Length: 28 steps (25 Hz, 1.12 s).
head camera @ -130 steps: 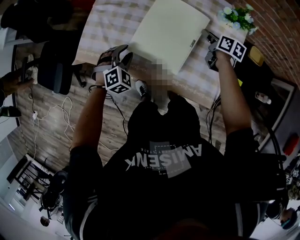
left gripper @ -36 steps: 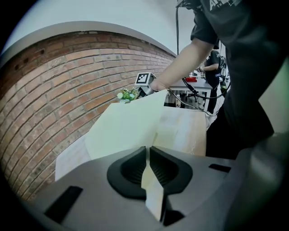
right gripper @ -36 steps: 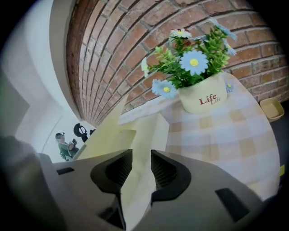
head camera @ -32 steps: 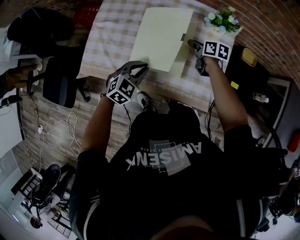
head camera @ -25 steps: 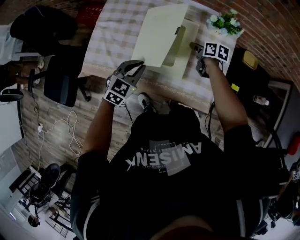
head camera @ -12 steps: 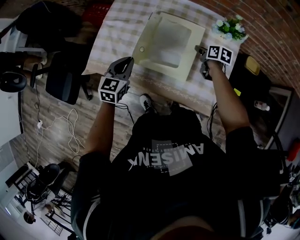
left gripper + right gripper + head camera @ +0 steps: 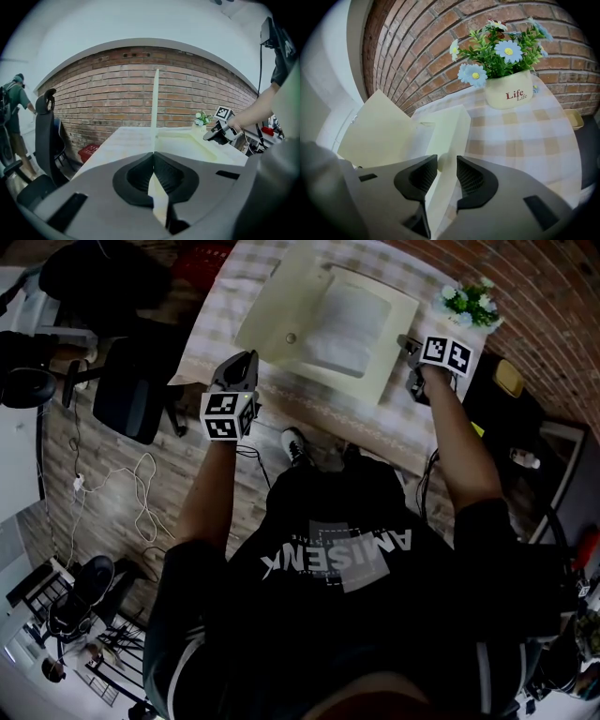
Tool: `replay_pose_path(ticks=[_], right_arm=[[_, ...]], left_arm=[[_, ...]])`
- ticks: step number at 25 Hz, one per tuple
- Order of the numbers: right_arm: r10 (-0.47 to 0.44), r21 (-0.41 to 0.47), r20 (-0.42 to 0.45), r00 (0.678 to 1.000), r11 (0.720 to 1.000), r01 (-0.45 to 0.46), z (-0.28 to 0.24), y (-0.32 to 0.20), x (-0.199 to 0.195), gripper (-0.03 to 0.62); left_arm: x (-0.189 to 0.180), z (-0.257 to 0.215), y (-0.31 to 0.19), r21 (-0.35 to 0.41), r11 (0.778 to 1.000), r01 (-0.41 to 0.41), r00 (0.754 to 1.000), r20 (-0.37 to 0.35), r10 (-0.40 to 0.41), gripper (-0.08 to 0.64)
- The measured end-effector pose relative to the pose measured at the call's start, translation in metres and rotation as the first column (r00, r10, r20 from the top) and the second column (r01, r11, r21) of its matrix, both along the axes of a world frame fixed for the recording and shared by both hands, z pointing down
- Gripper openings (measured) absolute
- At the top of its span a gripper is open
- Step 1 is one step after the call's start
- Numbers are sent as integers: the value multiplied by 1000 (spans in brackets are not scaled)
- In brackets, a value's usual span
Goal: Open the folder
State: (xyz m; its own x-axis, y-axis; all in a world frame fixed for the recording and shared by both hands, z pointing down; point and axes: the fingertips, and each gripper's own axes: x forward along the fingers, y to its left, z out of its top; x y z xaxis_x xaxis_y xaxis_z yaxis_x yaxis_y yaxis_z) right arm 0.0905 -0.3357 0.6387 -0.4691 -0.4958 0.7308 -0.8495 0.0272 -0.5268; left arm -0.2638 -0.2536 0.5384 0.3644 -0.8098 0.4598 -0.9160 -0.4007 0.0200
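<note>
A cream box folder (image 7: 394, 334) lies open on the checked bench (image 7: 319, 413), at twelve o'clock from the person. The left hand-held gripper (image 7: 244, 362), at ten o'clock, is clamped shut on the edge of the cover (image 7: 277, 315), holding it swung outward so the inside shows. The right hand-held gripper (image 7: 407, 341), at one o'clock, straddles the folder's right-hand edge, probably to steady it. Its jaws have just been opening and do not press the edge.

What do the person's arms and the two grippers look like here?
The left gripper and right gripper have grey bodies, black ribbed jaws. Each carries a white cube with black square markers. The person wears a black short-sleeved T-shirt with pale lettering.
</note>
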Motion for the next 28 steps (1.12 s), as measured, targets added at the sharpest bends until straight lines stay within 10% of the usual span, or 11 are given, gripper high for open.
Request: replay_pose_path(ticks=[16,28], right_arm=[[-15,-4,-28,999,1000,15,0,-1,-1,160],[-43,-4,-67,997,999,43,-2,-2,-2,160]], left_arm=[[-49,26,-18,21,957,289,943,167,-289,34],[-76,61,-25,50,902,428,843,336,-419,81]])
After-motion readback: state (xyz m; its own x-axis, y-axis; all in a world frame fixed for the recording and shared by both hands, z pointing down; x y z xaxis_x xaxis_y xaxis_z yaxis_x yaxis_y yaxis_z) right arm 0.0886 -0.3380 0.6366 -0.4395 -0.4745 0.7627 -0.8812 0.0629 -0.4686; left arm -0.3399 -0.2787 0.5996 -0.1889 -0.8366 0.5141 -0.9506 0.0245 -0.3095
